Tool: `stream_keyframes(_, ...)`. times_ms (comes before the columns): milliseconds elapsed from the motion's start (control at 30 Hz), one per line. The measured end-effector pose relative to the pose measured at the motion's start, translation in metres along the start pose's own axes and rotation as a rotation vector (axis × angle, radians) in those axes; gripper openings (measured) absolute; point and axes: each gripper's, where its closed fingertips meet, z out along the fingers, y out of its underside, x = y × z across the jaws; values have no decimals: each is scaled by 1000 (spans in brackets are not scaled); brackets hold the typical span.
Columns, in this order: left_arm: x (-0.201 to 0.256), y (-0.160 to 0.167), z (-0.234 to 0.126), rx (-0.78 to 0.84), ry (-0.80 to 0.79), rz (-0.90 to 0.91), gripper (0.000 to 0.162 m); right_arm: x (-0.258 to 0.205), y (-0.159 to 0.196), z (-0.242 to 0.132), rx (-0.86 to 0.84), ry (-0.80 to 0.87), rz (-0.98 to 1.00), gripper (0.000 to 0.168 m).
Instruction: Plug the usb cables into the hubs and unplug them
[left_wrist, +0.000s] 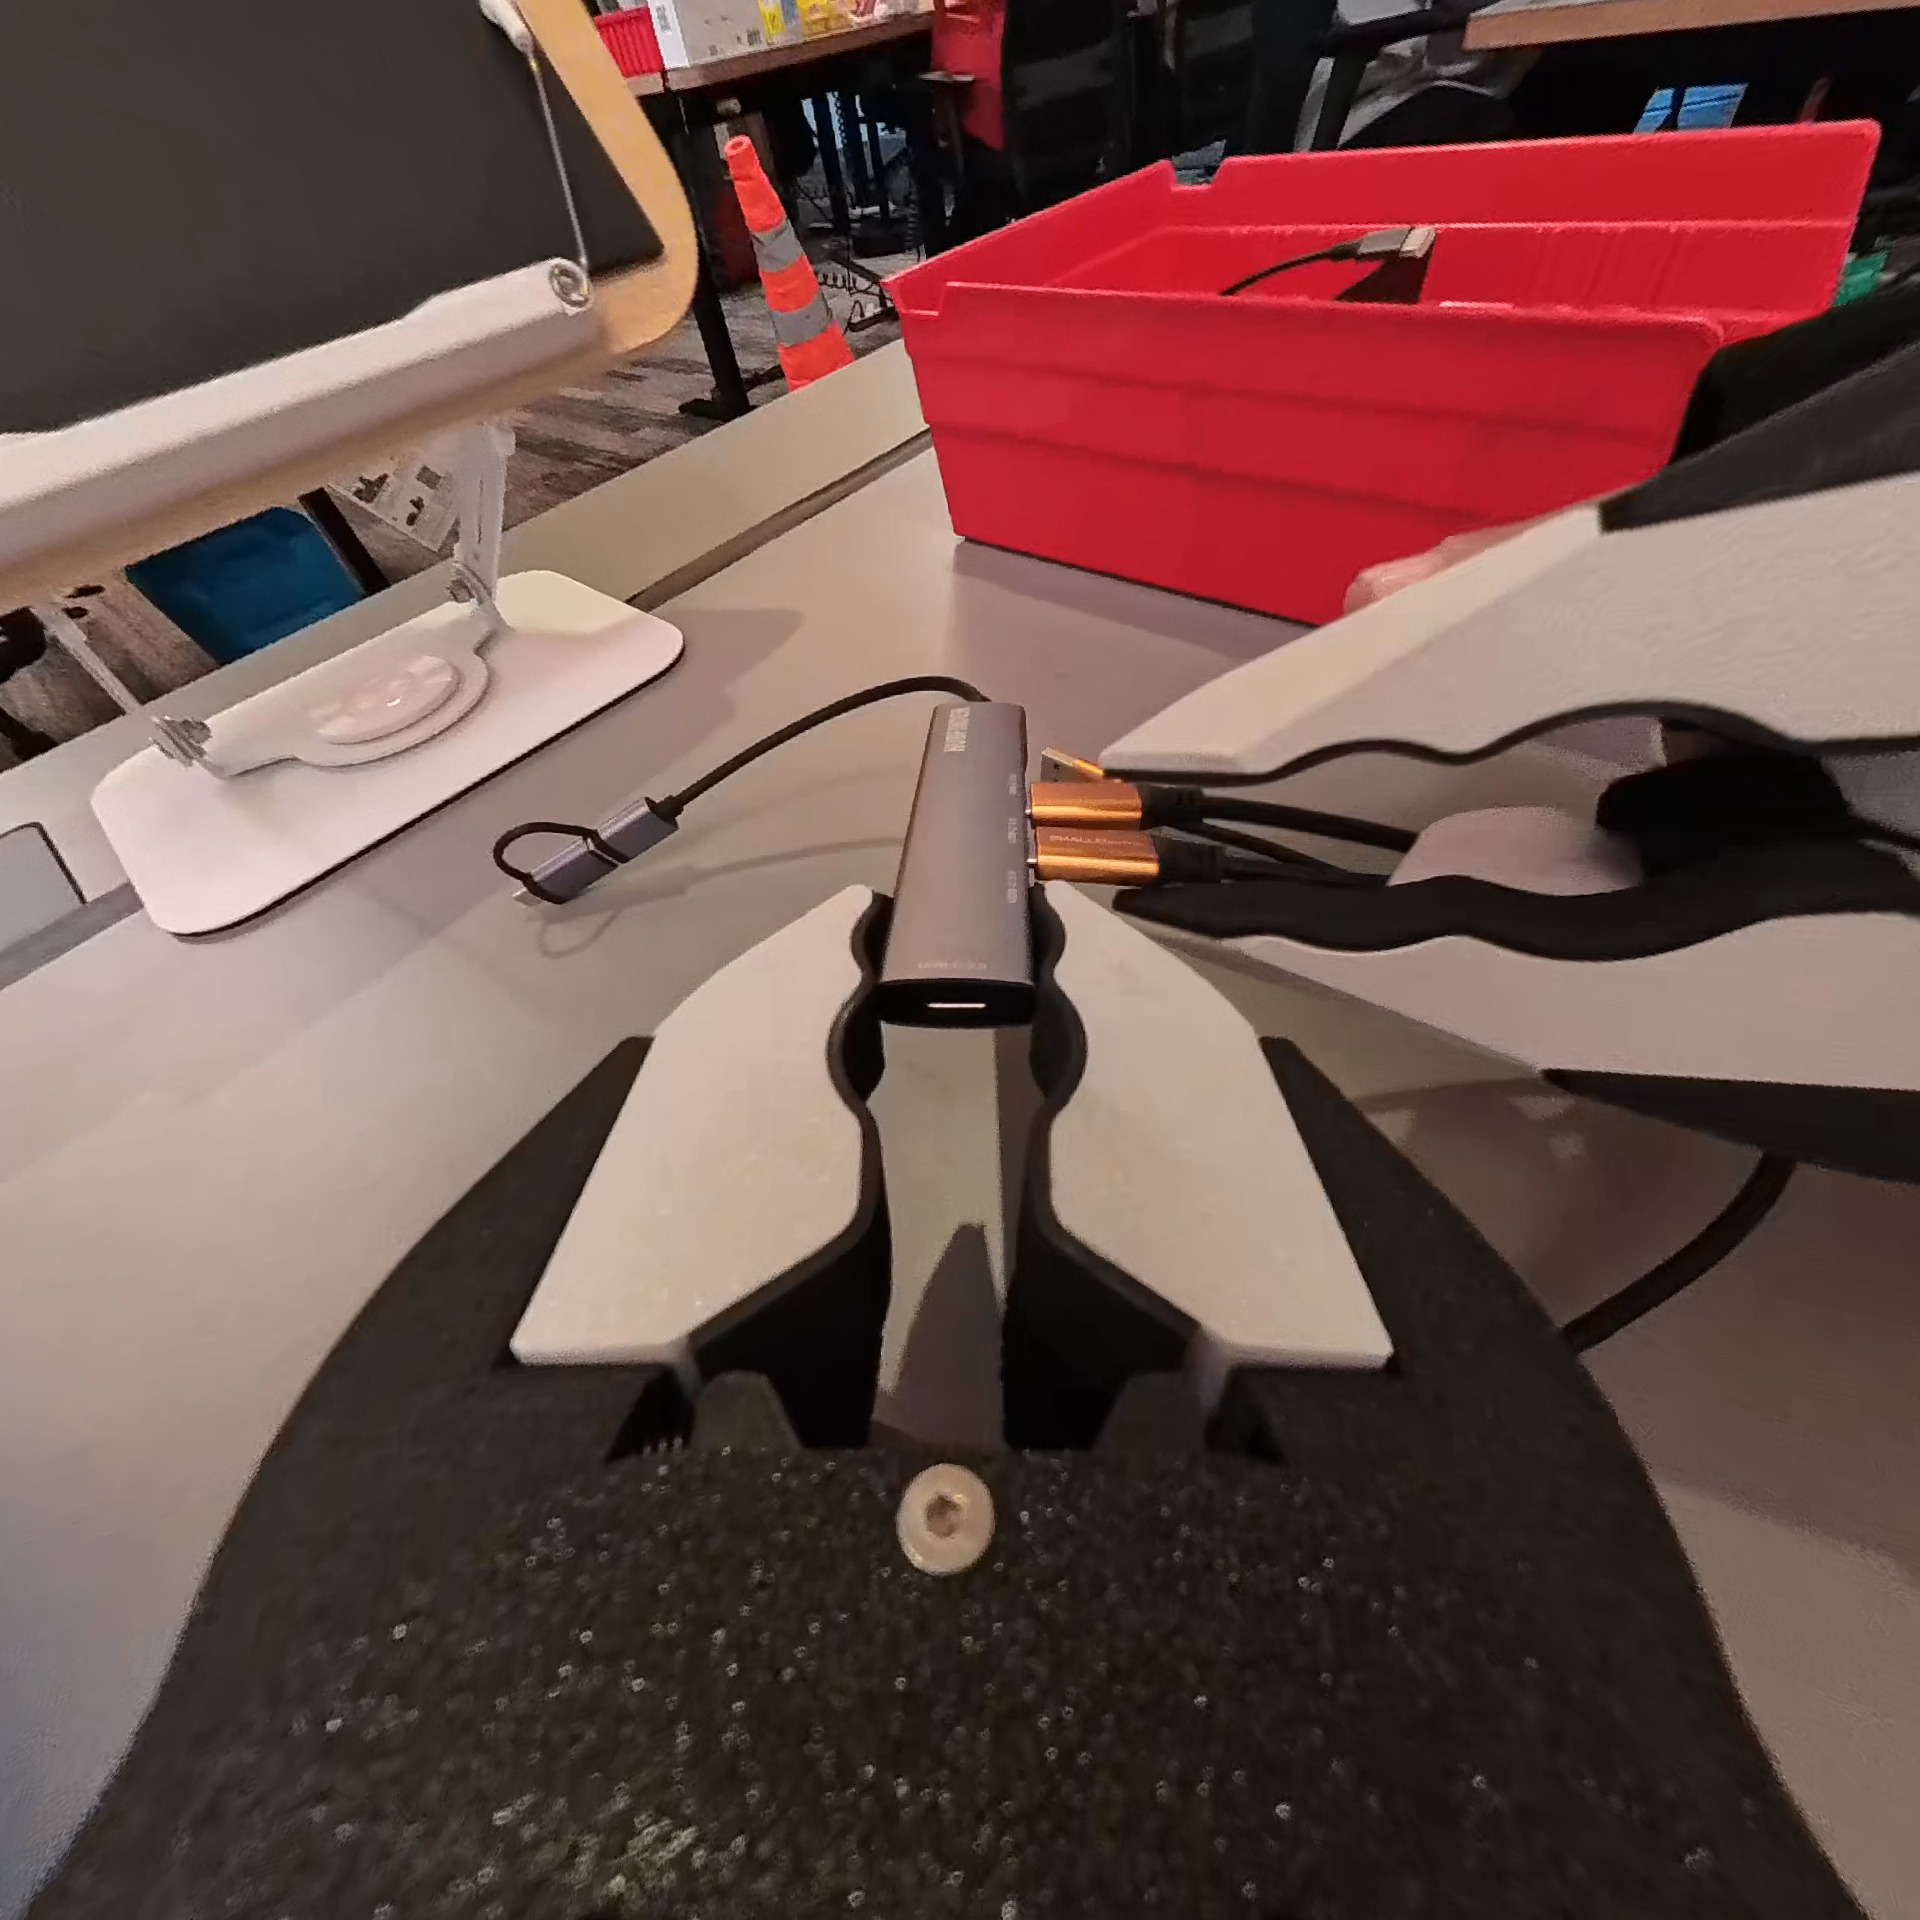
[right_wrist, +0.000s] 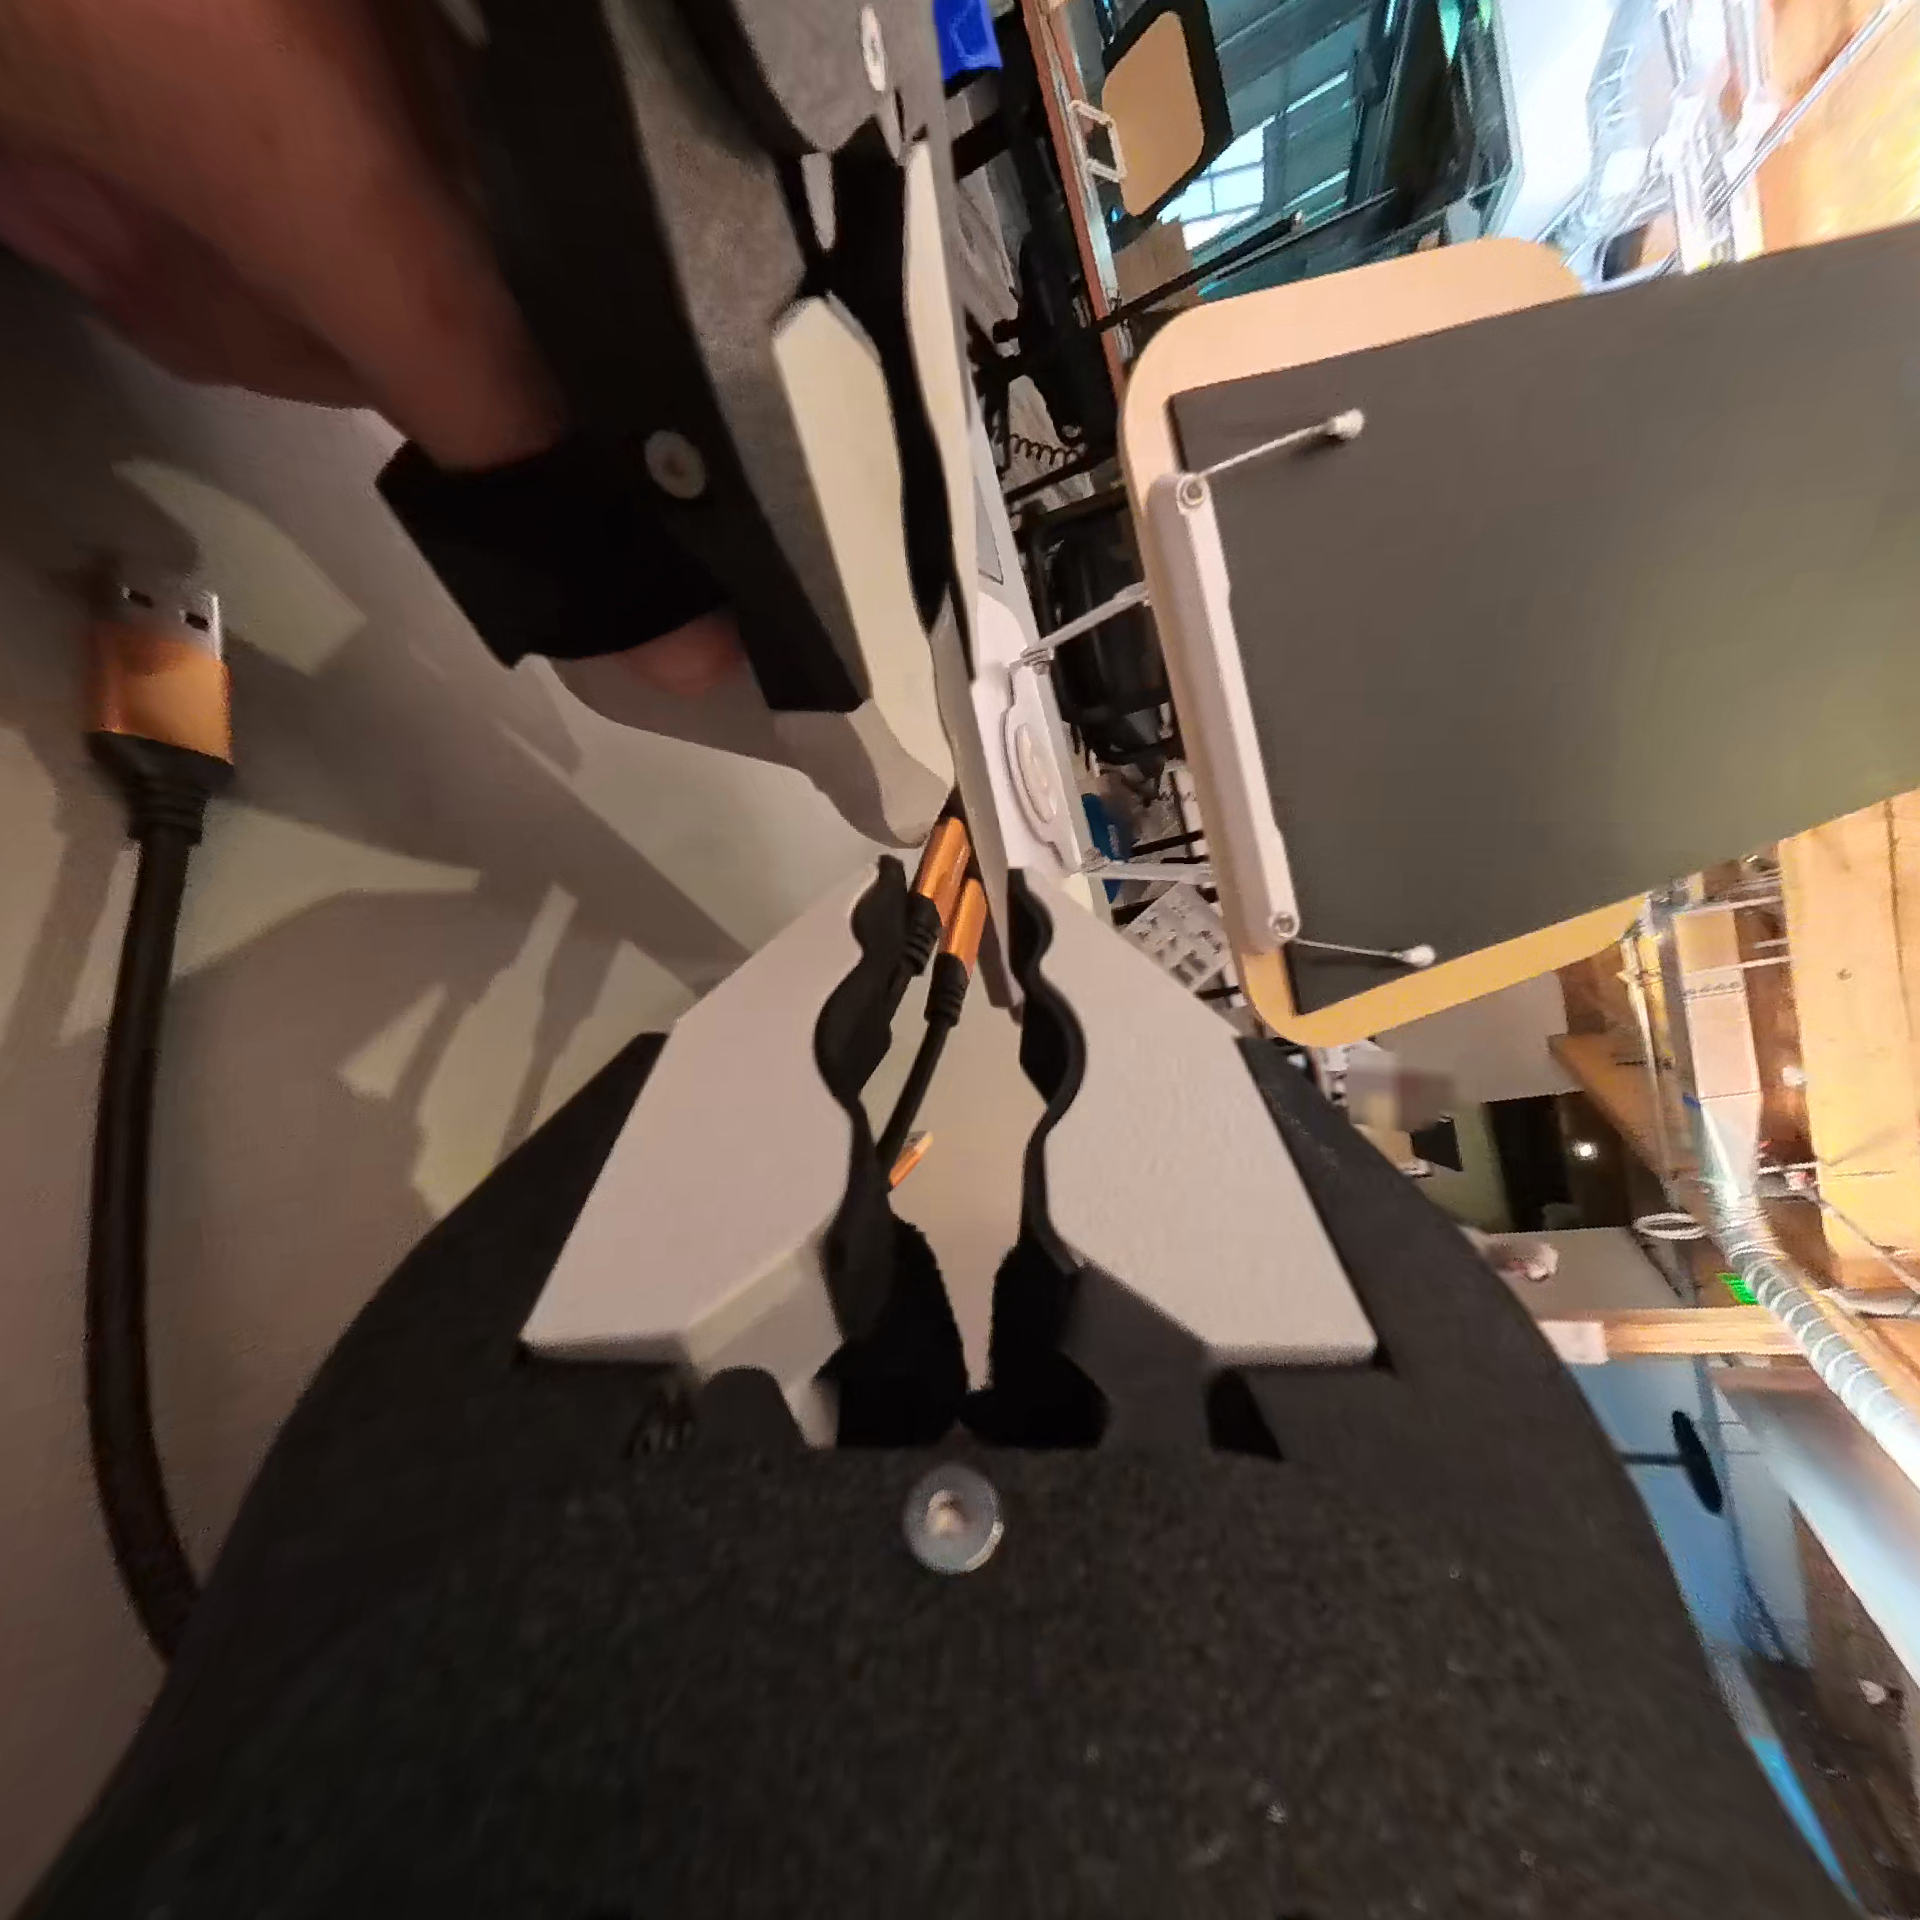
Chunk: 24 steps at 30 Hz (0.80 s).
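— What have my left tongs (left_wrist: 954, 961) got?

— They are clamped on the near end of the slim grey metal hub (left_wrist: 961, 852), which lies on the pale grey counter (left_wrist: 312, 1039). Its black lead runs left to a grey adapter plug (left_wrist: 603, 844).

— And my right tongs (right_wrist: 951, 914)?

— Rolled on their side, jaws narrowly parted around the black cables of two orange-collared plugs (left_wrist: 1091, 826) seated in the hub's side. I cannot tell whether they grip. A third orange plug (right_wrist: 166, 675) lies loose on the counter.

— What else is near?

— A red plastic bin (left_wrist: 1299, 416) stands behind the hub, and a white tablet stand (left_wrist: 384, 748) to the left.
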Motion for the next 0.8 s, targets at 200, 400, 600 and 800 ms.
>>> stream_keyframes(200,-4,0,-1,-5,1,-75,24,-2,-4,3,1,61,-83,10)
stream_keyframes(400,-12,-2,-4,4,-15,-108,25,-2,-3,8,-69,19,7,21)
stream_keyframes(600,-2,-7,-6,14,-17,-33,25,2,-1,15,-101,67,-29,15)
stream_keyframes(800,-5,-9,-8,8,-56,-26,25,12,-3,12,-105,186,-108,5)
